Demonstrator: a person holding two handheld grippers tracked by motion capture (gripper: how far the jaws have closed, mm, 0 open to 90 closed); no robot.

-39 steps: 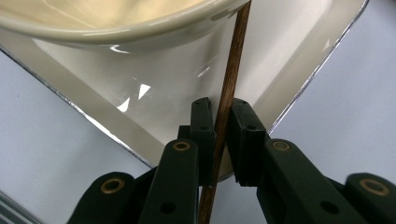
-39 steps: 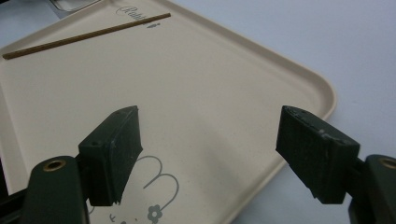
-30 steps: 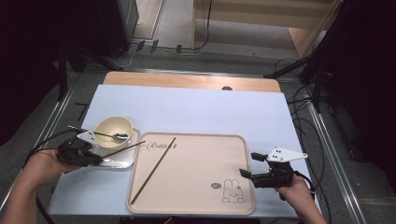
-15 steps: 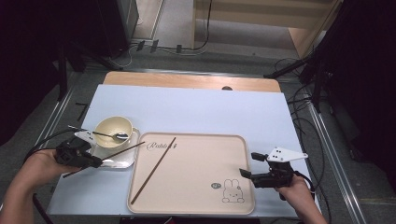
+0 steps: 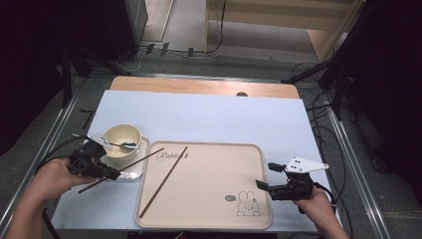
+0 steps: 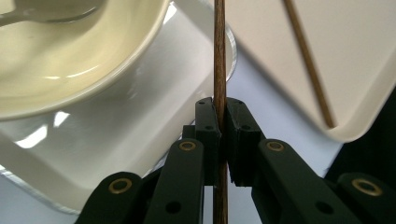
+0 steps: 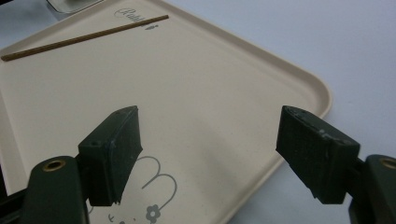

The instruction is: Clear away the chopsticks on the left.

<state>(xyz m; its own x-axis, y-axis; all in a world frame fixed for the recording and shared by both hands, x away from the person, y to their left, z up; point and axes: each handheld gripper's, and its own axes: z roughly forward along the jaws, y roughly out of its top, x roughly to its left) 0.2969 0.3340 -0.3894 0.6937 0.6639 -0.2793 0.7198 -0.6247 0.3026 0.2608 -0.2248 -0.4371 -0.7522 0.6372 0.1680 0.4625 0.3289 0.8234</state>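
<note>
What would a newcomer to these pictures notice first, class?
The cream tray at the table's middle stands out, with one chopstick lying slantwise on it. At its left, the left gripper pinches a second chopstick beside a bowl with a spoon. The right gripper hovers open over the tray's right edge.

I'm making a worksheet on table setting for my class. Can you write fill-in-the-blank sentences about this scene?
1. The left gripper is shut on a ____.
2. The other chopstick lies on the ____.
3. The spoon rests in the ____.
4. The right gripper, held over the tray's rabbit drawing, has its jaws ____.

Missing words: chopstick; tray; bowl; open
</note>
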